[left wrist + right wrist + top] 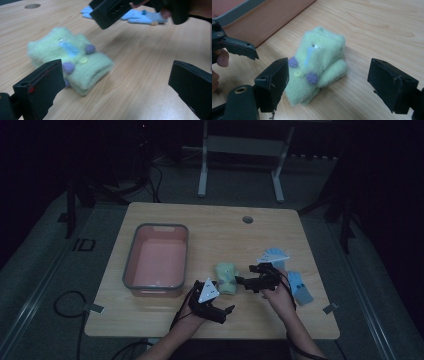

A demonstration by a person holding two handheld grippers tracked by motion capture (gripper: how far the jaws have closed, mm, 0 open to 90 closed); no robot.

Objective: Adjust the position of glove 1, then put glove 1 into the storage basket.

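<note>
At the left of the high view, the grey-rimmed rectangular plastic tub with a pink inside (131, 265) sits on the pale wooden table (165, 317), and I see nothing lying in it. Right of it, low in the middle of the frame, my left gripper (226, 312) has its jaws spread apart with nothing between them, just below the folded light-green fleece glove with purple dots (226, 278). My right gripper (243, 276) stands wide too, pads off the glove and holding nothing, while the light-blue glove (300, 289) lies at the far right.
</note>
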